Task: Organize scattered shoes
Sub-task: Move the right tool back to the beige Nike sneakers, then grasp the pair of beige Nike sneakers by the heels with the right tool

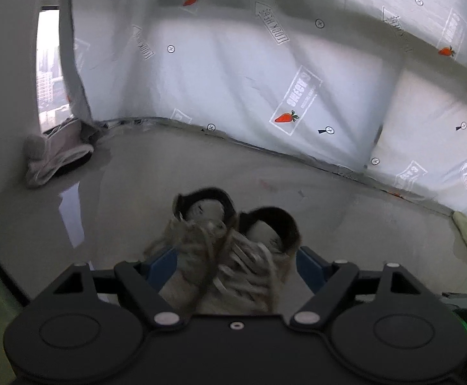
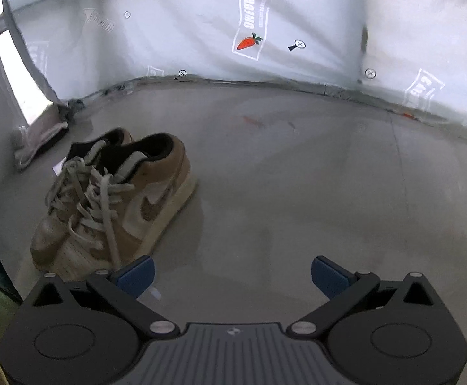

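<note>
While the left gripper (image 1: 233, 266) pinches two tan suede laced sneakers (image 1: 230, 250) at frame centre, the right gripper (image 2: 231, 277) stands spread, empty.

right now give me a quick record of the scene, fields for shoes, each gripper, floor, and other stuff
shoes: pair of tan sneakers side by side on the floor, touching, laces loose
left gripper: jaws wide, straddling the pair; contact cannot be told
right gripper: jaws open, empty, the sneakers off to its left
floor: grey concrete floor
other: crumpled cloth by the wall corner; printed curtain behind
</note>
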Tool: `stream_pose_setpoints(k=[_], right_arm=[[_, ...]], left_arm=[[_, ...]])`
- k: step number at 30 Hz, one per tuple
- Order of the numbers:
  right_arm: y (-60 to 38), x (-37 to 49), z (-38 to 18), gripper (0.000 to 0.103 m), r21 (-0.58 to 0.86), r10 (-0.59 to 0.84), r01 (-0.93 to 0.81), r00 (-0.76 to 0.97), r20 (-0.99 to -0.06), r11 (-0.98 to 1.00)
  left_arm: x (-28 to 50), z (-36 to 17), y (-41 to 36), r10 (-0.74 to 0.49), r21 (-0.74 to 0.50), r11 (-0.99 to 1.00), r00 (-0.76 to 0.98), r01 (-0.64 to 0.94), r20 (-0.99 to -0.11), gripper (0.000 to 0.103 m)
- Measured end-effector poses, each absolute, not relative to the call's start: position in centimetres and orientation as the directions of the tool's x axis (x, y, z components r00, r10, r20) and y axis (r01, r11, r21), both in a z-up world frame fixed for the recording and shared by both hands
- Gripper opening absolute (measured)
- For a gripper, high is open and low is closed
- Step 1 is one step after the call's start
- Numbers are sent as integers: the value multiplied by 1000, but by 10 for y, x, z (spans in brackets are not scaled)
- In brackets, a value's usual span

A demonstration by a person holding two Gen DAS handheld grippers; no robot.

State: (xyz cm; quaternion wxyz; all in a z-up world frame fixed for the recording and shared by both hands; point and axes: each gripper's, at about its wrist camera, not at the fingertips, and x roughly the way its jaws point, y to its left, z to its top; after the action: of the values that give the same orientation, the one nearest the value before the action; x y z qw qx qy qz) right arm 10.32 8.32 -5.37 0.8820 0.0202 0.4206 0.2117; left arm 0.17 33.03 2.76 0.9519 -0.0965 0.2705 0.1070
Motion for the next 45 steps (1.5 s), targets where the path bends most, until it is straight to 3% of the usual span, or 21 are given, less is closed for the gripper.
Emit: stream_pose_setpoints(k=[9, 16, 26, 38, 45], right_arm=[[165, 134, -22, 103, 312, 376, -212, 567, -732, 926], [255, 176, -7, 102, 303, 289, -71, 565, -772, 950], [294, 212, -34, 101, 243, 212, -4, 504, -837, 970], [305, 269, -72, 101, 202, 167, 60, 364, -916, 977], [331, 280, -80, 100, 149, 137, 10, 324, -936, 989]], left_arm=[[76, 27, 435, 2, -137, 987, 845, -89, -535, 82], [119, 27, 482, -75, -136, 991, 837, 1, -542, 82], [173, 2, 537, -51, -146, 988, 799, -47, -599, 82], [203, -27, 541, -48, -166, 982, 742, -87, -669, 82], [217, -36, 543, -27, -171, 977, 719, -128, -695, 82]])
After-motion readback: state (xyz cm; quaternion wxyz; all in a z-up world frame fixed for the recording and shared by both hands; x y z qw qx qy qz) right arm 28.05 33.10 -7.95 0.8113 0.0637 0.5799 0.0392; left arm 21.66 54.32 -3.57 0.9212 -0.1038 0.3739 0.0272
